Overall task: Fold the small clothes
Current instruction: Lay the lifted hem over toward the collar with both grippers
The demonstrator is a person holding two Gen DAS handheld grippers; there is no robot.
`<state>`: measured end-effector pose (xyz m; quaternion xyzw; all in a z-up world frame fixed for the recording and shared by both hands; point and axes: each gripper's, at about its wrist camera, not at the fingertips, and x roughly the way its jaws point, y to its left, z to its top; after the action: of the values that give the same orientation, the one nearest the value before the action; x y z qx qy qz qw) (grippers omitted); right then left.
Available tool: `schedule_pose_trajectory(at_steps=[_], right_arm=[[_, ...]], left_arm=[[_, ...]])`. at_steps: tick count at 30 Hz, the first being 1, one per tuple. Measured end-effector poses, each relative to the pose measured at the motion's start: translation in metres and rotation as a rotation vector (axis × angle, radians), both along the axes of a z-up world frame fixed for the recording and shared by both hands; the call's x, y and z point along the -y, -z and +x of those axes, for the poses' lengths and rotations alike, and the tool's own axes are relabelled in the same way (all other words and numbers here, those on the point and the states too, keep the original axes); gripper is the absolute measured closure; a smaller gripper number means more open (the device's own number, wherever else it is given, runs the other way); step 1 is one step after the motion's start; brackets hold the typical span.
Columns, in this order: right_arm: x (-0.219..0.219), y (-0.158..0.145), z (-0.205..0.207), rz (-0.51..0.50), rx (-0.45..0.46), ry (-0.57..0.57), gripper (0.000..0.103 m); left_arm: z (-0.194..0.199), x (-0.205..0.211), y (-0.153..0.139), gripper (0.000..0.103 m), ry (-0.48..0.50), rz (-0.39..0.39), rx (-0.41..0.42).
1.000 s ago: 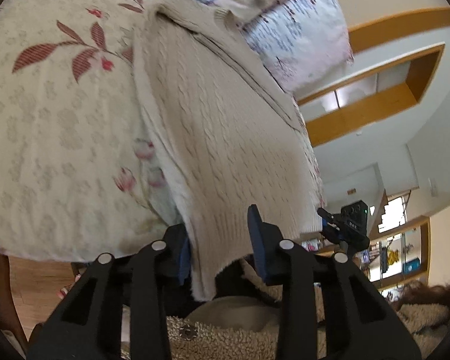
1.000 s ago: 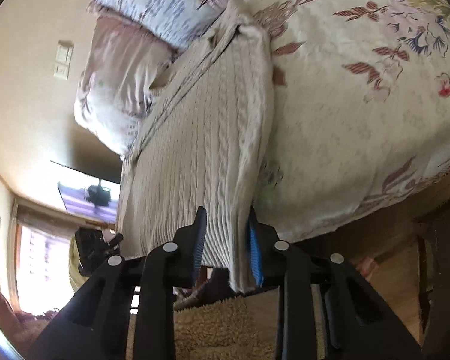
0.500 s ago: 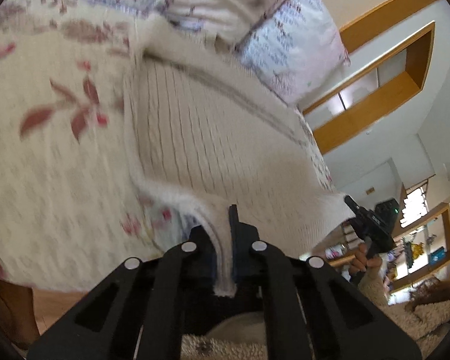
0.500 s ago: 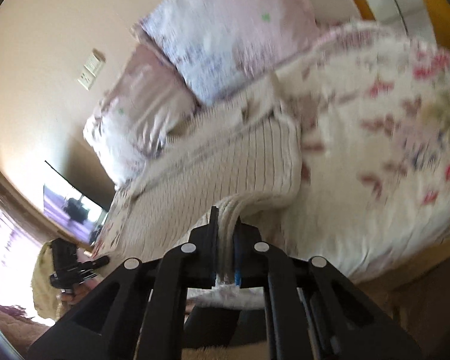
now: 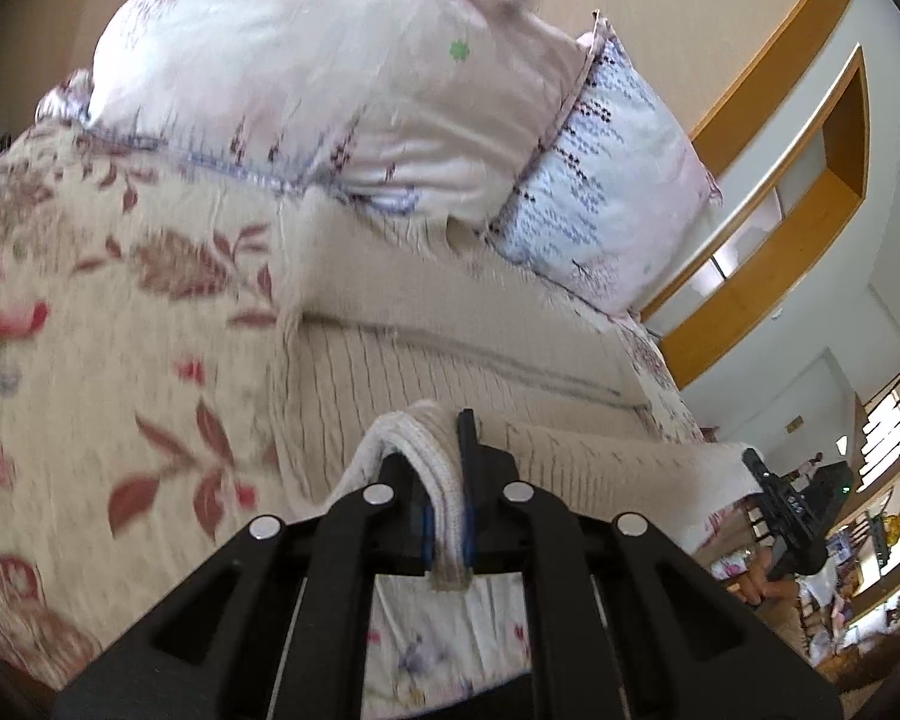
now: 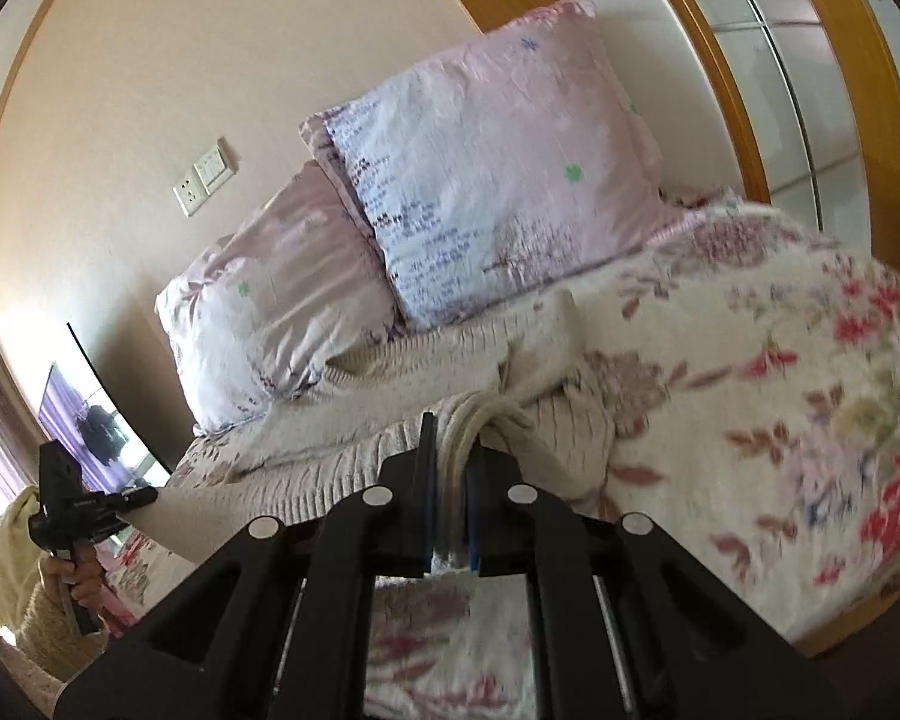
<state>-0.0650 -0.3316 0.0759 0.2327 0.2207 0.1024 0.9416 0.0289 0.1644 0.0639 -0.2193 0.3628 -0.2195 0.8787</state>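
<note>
A cream cable-knit sweater [image 5: 426,360] lies spread on a floral bed cover, its neck end toward the pillows. My left gripper [image 5: 447,480] is shut on the sweater's near hem corner and holds it lifted above the bed. My right gripper [image 6: 450,468] is shut on the other hem corner of the sweater [image 6: 390,378], also lifted. The hem stretches between the two grippers. The right gripper shows at the right of the left wrist view [image 5: 786,504], and the left gripper at the lower left of the right wrist view [image 6: 72,504].
Two pink and white pillows [image 5: 342,78] [image 5: 606,180] lean against the wall behind the sweater. The floral bed cover [image 5: 90,330] spreads to both sides. A wooden wardrobe frame [image 5: 780,180] stands by the bed. A wall switch [image 6: 204,174] sits above the pillows.
Both grippers closed on the sweater's hem corners, then lifted them and carried them forward toward the pillows. The views tilted up from the bed's edge to the headboard wall.
</note>
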Motion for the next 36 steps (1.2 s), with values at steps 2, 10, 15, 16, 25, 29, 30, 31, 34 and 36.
schedule_pose_trajectory(at_steps=[2, 10, 15, 16, 25, 29, 30, 31, 34, 36], right_arm=[[-0.001, -0.005, 0.009, -0.005, 0.013, 0.005, 0.095], [-0.003, -0.030, 0.061, -0.050, 0.050, 0.034, 0.095], [-0.007, -0.045, 0.106, -0.086, 0.084, 0.052, 0.095], [-0.007, -0.046, 0.114, -0.085, 0.084, 0.057, 0.095], [-0.009, 0.021, 0.218, -0.044, -0.196, 0.123, 0.095], [-0.007, 0.039, 0.247, -0.039, -0.269, 0.145, 0.095], [-0.006, 0.040, 0.251, -0.031, -0.280, 0.148, 0.095], [-0.004, 0.044, 0.261, -0.013, -0.308, 0.151, 0.095], [-0.001, 0.054, 0.283, 0.039, -0.390, 0.162, 0.090], [0.001, 0.057, 0.291, 0.087, -0.423, 0.165, 0.073]], left_arm=[[0.009, 0.004, -0.007, 0.097, -0.010, 0.024, 0.020], [0.058, 0.011, -0.034, 0.097, -0.052, 0.051, 0.078], [0.096, 0.020, -0.052, 0.097, -0.083, 0.080, 0.122], [0.109, 0.022, -0.055, 0.097, -0.095, 0.079, 0.131], [0.204, 0.038, 0.009, 0.097, -0.159, 0.101, -0.042], [0.223, 0.040, 0.027, 0.097, -0.168, 0.118, -0.083], [0.226, 0.040, 0.030, 0.097, -0.169, 0.114, -0.091], [0.233, 0.039, 0.034, 0.096, -0.172, 0.105, -0.108], [0.246, 0.036, 0.044, 0.094, -0.198, 0.068, -0.165], [0.253, 0.034, 0.050, 0.089, -0.203, 0.040, -0.199]])
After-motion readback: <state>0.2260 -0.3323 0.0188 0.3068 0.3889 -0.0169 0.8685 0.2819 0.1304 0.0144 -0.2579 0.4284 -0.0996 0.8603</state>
